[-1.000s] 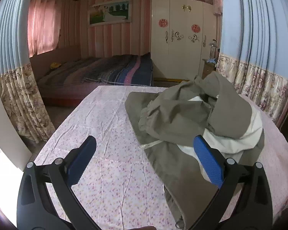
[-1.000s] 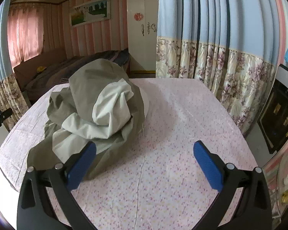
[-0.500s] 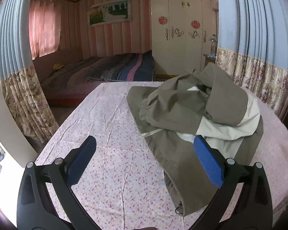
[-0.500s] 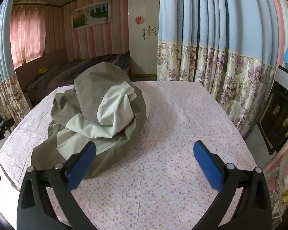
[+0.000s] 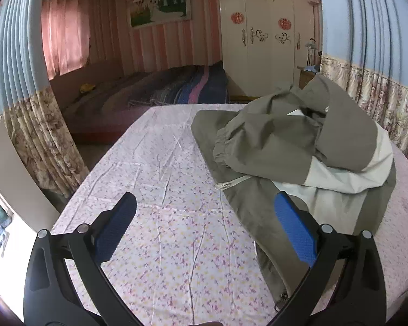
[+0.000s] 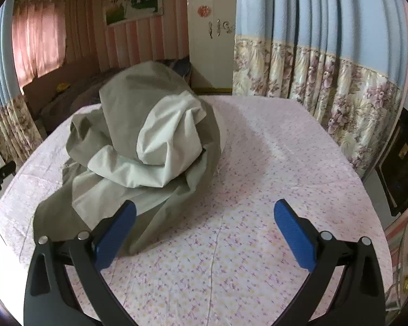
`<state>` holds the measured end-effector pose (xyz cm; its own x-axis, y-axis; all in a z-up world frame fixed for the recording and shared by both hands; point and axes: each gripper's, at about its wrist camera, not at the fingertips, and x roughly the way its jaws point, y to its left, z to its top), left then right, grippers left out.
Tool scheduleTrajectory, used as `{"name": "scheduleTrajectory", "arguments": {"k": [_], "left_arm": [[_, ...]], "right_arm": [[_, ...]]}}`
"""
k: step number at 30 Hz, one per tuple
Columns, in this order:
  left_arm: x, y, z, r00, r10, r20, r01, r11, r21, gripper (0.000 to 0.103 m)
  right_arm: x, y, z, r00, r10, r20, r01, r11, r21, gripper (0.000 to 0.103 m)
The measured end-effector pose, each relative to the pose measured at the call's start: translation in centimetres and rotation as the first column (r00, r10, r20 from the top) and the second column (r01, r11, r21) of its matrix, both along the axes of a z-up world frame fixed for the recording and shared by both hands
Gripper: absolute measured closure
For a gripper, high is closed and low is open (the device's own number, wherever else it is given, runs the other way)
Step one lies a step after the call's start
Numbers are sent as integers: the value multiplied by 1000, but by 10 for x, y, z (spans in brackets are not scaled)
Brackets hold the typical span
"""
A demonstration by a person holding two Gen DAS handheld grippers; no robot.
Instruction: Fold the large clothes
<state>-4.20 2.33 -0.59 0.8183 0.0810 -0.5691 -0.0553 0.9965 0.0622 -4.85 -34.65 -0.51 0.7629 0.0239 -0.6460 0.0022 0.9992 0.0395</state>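
At the left, the left gripper (image 5: 204, 217) hovers above the table covered in a pink floral-print cloth (image 5: 160, 190), its blue-padded jaws spread wide and holding nothing. Its right finger hangs over the near hem of the olive-green and pale-grey zip-up jacket (image 5: 299, 141), which lies in a crumpled heap on the table's middle, a white zipper (image 5: 232, 182) showing on its left edge. The heap is bunched high, so it likely needs spreading flat before any fold can begin.

Farther right, the right gripper (image 6: 204, 217) is likewise released and empty, held over bare cloth just beside the jacket's right flank. With one gripper at each side of the garment, both seem placed to take hold of opposite edges.
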Motion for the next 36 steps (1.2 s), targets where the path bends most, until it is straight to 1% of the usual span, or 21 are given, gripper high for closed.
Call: {"name": "scheduleTrajectory", "arguments": {"k": [5, 8, 12, 13, 14, 15, 16, 17, 18, 19, 20, 22, 26, 29, 30, 32, 33, 36], "left_arm": [[31, -2, -15, 999, -19, -39, 20, 1000, 14, 3], [50, -3, -23, 998, -33, -62, 34, 999, 10, 3], [71, -10, -31, 995, -47, -83, 49, 998, 25, 3], [77, -11, -33, 994, -51, -92, 53, 998, 20, 3], [80, -12, -35, 994, -56, -99, 58, 998, 13, 3], [84, -13, -36, 993, -59, -106, 60, 998, 11, 3], [88, -14, -37, 992, -60, -111, 61, 998, 12, 3], [92, -16, -39, 991, -59, -117, 62, 998, 19, 3], [95, -16, -40, 991, -59, -119, 61, 998, 21, 3], [97, -16, -41, 991, -58, -123, 61, 998, 23, 3], [100, -16, -41, 990, -57, -126, 61, 998, 26, 3], [105, -16, -41, 990, -54, -128, 59, 998, 34, 3], [115, -12, -36, 992, -35, -120, 42, 997, 59, 3], [124, -7, -32, 993, -19, -113, 27, 997, 69, 3], [127, -6, -30, 994, -16, -110, 24, 997, 72, 3], [134, -6, -27, 994, -11, -106, 20, 997, 79, 3], [136, -6, -27, 994, -12, -104, 20, 997, 80, 3], [146, -10, -27, 995, -28, -98, 37, 996, 85, 3]], "right_arm": [[31, 7, -19, 999, 20, -40, -21, 1000, -7, 2], [53, 11, -33, 997, 15, -76, -17, 999, -31, 2], [78, 14, -51, 993, 26, -111, -28, 999, -20, 2], [83, 14, -55, 993, 28, -115, -30, 999, -14, 7], [87, 14, -58, 992, 23, -122, -25, 1000, -13, 19], [93, 15, -64, 990, 29, -137, -29, 1000, 3, 27], [97, 15, -68, 988, 39, -146, -36, 999, 27, 52], [99, 15, -70, 988, 40, -152, -35, 999, 34, 65], [102, 15, -73, 987, 32, -159, -27, 999, 31, 70], [105, 15, -73, 987, 37, -158, -32, 999, 33, 84], [106, 13, -72, 989, 39, -146, -33, 999, 39, 91], [109, 4, -67, 992, 26, -120, -22, 999, 32, 97], [125, -32, -55, 997, -36, -69, 33, 999, -38, 100], [153, -66, -43, 996, -78, -43, 73, 991, -114, 101], [173, -81, -40, 994, -103, -39, 96, 984, -148, 101], [199, -101, -39, 991, -131, -27, 124, 976, -179, 100], [218, -113, -42, 989, -144, -20, 138, 970, -199, 100], [259, -135, -50, 985, -171, -17, 163, 961, -223, 100]]}}
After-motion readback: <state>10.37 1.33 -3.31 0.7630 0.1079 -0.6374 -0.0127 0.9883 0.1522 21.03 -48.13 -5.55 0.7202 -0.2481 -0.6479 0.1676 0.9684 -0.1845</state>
